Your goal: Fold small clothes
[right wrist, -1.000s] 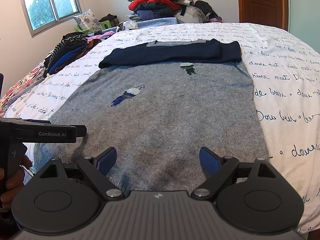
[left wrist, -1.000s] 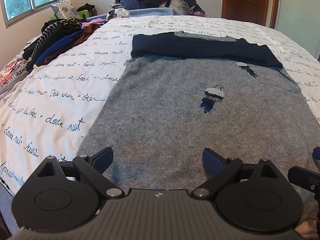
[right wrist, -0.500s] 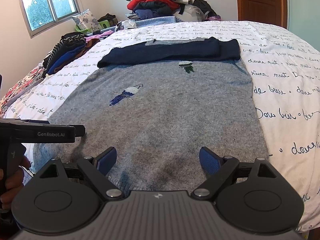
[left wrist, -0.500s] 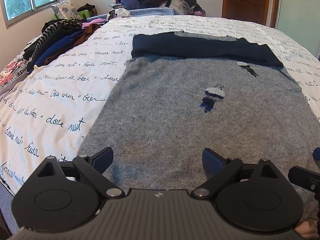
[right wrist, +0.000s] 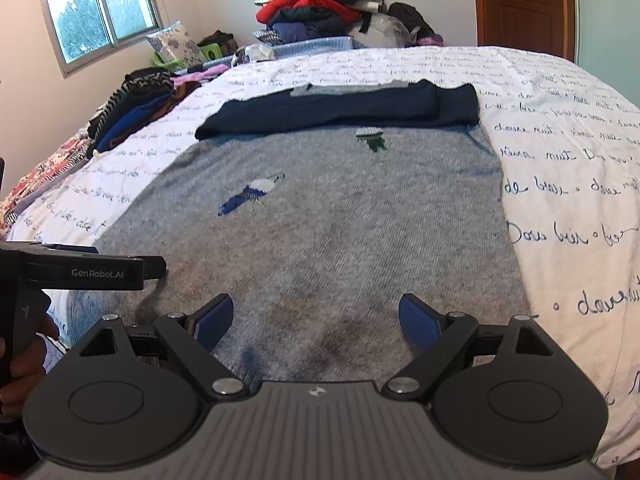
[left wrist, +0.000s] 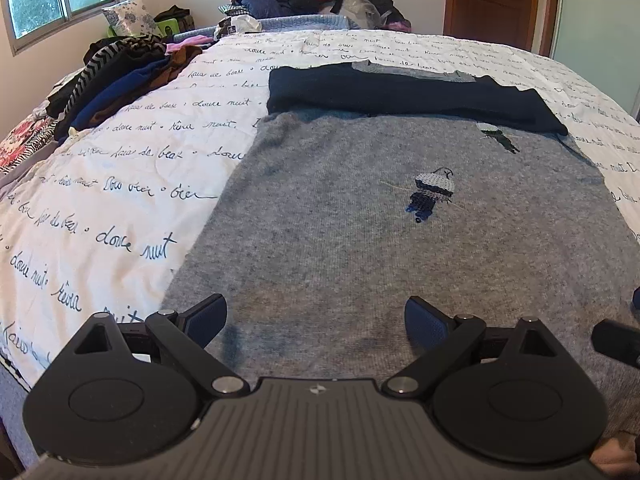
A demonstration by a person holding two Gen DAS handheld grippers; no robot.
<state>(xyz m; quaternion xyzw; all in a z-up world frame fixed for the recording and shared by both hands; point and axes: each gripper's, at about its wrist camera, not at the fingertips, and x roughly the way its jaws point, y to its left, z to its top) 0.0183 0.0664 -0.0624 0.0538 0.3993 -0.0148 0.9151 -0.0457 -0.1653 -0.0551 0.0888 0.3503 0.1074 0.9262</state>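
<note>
A grey knit sweater with small embroidered birds lies flat on the bed; its dark navy sleeves are folded across the top. It also shows in the right wrist view, with the navy sleeves at the far end. My left gripper is open and empty just above the sweater's near hem, toward its left side. My right gripper is open and empty above the near hem, toward the right side. The left gripper's body shows at the left of the right wrist view.
The bed has a white cover with script writing. A row of folded clothes lies along the left edge. A heap of clothes sits at the far end. A window is at the left, a wooden door at the right.
Both grippers have crept slightly forward and lower toward the sweater's near hem. Both stay open. The sweater has not moved.
</note>
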